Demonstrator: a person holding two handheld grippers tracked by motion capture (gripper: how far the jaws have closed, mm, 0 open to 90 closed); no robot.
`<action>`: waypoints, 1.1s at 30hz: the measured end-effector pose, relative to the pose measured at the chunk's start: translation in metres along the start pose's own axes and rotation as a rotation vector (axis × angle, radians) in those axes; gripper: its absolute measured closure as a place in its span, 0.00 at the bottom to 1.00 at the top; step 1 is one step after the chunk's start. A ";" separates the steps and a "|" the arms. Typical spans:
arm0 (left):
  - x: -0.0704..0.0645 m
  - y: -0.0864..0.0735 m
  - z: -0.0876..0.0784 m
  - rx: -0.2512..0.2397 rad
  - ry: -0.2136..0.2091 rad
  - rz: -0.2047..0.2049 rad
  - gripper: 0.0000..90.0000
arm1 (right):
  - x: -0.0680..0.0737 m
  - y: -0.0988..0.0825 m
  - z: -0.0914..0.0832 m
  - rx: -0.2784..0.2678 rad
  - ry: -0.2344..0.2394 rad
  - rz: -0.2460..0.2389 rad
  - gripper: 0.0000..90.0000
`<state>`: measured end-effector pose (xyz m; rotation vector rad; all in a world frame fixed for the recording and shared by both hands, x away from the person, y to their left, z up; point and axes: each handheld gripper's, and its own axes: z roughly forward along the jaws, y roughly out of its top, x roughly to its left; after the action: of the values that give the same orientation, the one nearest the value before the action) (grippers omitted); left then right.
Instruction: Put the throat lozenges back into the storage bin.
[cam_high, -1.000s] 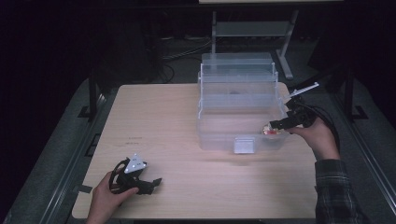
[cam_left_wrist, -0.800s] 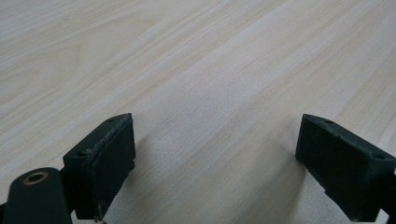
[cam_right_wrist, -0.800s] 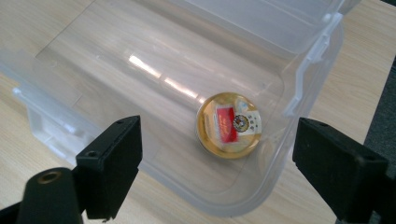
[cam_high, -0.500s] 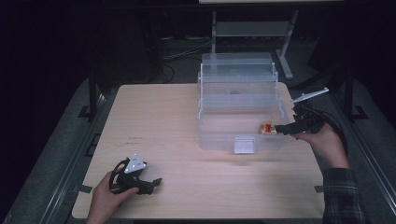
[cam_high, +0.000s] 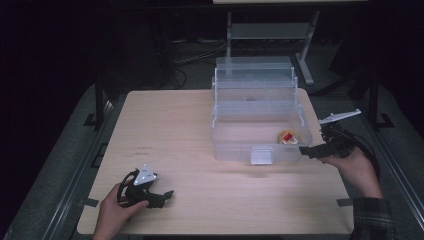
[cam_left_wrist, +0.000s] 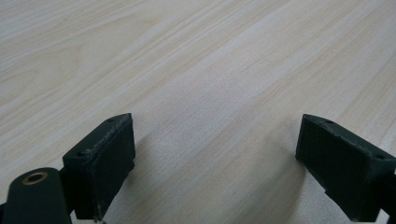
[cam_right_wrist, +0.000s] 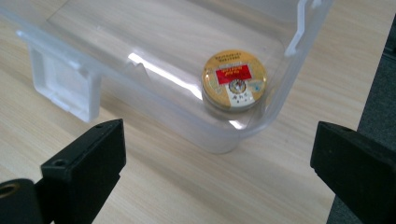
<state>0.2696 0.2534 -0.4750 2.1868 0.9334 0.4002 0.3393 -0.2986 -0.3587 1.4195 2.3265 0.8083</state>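
Dark room, pale wooden table (cam_high: 200, 130). My right gripper (cam_high: 311, 149) gapes empty beside the clear box (cam_high: 260, 145); gold tin (cam_right_wrist: 234, 80) lies inside, near corner. Left gripper (cam_high: 162, 196) rests open. Placing looks done; next, withdraw

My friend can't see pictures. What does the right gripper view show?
A small round gold tin with a red label lies in the corner of a clear plastic box on a wooden table. The right tool is open and empty outside it.
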 end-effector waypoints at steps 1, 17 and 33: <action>0.000 0.000 0.000 0.000 0.000 0.001 0.12 | 0.000 -0.003 0.000 -0.002 -0.001 -0.001 0.03; 0.000 0.000 0.000 -0.003 0.000 0.000 0.12 | 0.004 -0.041 0.009 -0.056 -0.006 0.018 0.04; 0.000 0.000 0.000 -0.002 0.000 0.001 0.12 | 0.010 -0.081 0.035 -0.021 -0.034 0.026 0.01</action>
<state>0.2697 0.2534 -0.4752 2.1858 0.9312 0.4018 0.2950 -0.3073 -0.4348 1.4461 2.2723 0.8067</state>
